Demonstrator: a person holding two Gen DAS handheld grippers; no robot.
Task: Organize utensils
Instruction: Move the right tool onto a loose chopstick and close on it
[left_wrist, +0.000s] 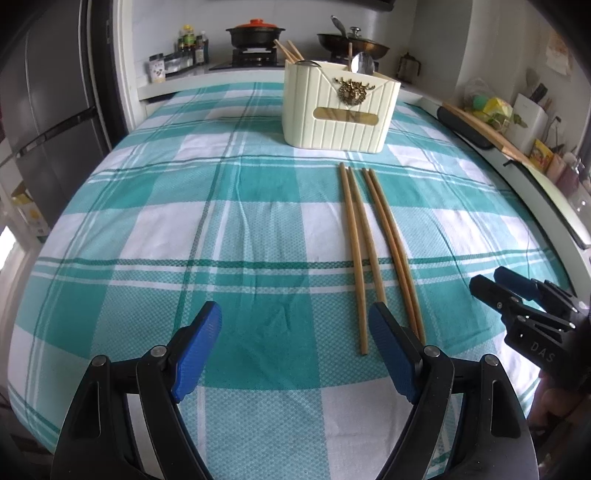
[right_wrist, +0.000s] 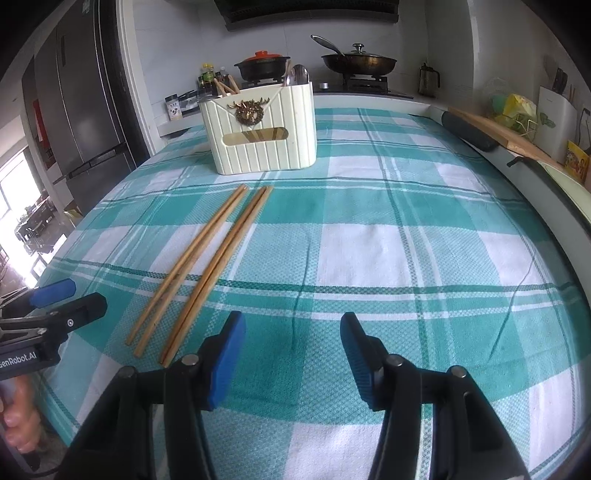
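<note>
Both grippers, L (left_wrist: 295, 354) & R (right_wrist: 293, 358), hovering w/ jaws open & empty, 4 chopsticks (left_wrist: 373, 251) still lying on bench, holder (left_wrist: 338, 107) already holding some utensils.

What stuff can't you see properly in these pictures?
- Inside the cream holder: both views, its walls hide the lower ends of the spoons.
- Bottle labels by the stove: left view, too small to read.
- Left tongs in the right view: cut off by the edge.
</note>
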